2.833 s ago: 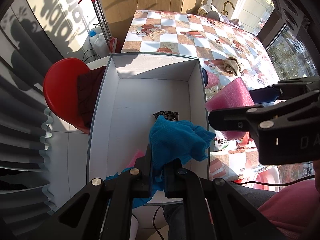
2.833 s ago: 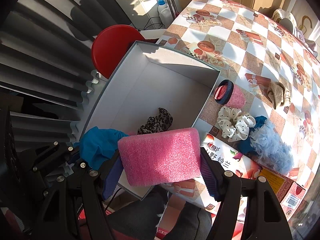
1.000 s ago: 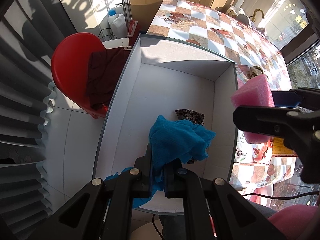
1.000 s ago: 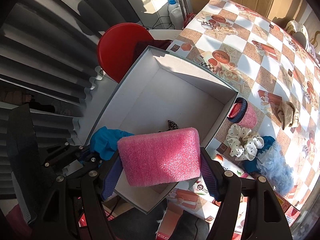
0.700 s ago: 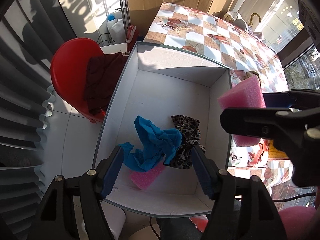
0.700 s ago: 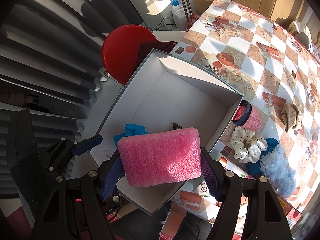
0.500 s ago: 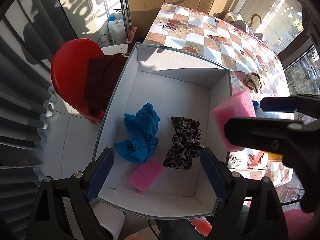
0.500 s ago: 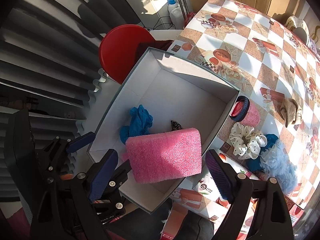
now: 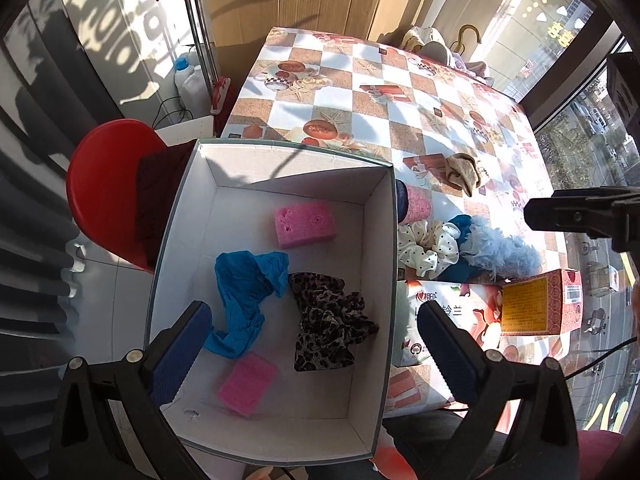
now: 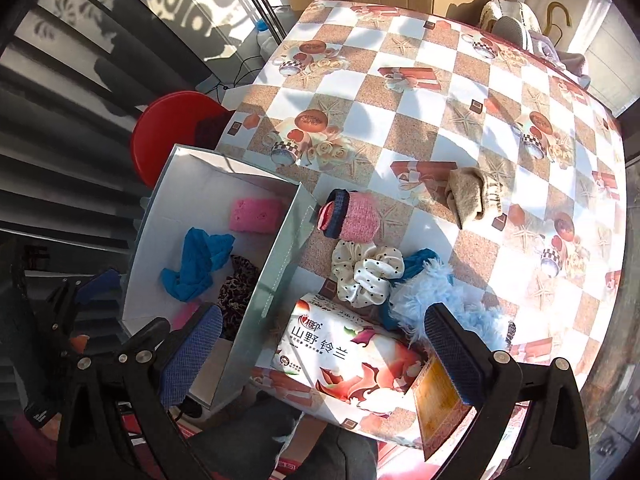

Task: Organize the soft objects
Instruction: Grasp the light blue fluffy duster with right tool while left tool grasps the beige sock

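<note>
The white box [image 9: 276, 168] stands at the near left edge of the worktop [image 9: 360, 92], and its left wall hangs over the floor beside a red chair [image 9: 100, 184]. The far half of the checkered worktop is mostly free, so there is much open room there.

Inside the box lie four soft things: a big pink sponge [image 9: 305, 224] near the far wall, a blue cloth [image 9: 244, 292] in the middle, a leopard scrunchie [image 9: 326, 324] touching the cloth on its right, and a small pink sponge [image 9: 247, 383] near the front wall.

The left gripper [image 9: 312, 352] hovers over the front part of the box. Its fingers have just been opening and stand wide, with nothing pressed between them. The right gripper [image 10: 320, 350] is above the right wall of the box and a tissue pack [image 10: 352, 360]; its fingers have also just been opening, wide and empty.

Just outside the right wall, on the worktop, there are a pink sock roll [image 10: 352, 216], a white dotted scrunchie [image 10: 366, 272] and a light blue fluffy thing [image 10: 436, 300], close together. A beige sock [image 10: 472, 196] lies apart, farther back. Under the fluffy thing is perhaps another blue cloth; I cannot tell.
</note>
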The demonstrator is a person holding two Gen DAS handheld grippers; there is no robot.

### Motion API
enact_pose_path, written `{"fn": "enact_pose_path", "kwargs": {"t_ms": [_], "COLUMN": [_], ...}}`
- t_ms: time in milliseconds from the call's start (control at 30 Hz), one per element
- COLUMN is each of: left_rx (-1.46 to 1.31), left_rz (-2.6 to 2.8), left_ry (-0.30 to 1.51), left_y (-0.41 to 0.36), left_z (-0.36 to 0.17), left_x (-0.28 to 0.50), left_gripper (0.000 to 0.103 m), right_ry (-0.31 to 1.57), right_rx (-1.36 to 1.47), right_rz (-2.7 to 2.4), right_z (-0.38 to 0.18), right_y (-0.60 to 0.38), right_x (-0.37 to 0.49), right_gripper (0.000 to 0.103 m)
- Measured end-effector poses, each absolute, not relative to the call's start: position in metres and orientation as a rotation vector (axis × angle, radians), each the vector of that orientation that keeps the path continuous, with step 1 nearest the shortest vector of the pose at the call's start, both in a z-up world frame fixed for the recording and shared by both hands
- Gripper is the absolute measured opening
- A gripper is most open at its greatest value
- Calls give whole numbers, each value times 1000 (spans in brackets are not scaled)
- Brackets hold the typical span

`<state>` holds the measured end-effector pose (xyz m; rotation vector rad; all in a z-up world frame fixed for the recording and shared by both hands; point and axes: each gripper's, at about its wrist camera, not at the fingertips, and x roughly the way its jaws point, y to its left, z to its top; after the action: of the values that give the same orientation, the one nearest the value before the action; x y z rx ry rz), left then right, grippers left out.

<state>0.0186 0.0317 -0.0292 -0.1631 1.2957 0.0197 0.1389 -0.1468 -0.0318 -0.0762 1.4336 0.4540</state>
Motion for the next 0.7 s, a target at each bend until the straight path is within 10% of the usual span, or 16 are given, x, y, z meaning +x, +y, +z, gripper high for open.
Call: {"fn": "enact_pose_path", "kwargs": {"t_ms": [700], "left_rx": [422], "left_rz": [-184], "left_ry": [1398], "left_y": [-95], "left_z": [-71], "left_x": [143], "left_gripper": [103], "right_ry": [1801], "right_rx": [-685], "right_rz": [591], "right_z": [-189], "right_y": [-197], "right_x": [175], "right_gripper": [102]}}
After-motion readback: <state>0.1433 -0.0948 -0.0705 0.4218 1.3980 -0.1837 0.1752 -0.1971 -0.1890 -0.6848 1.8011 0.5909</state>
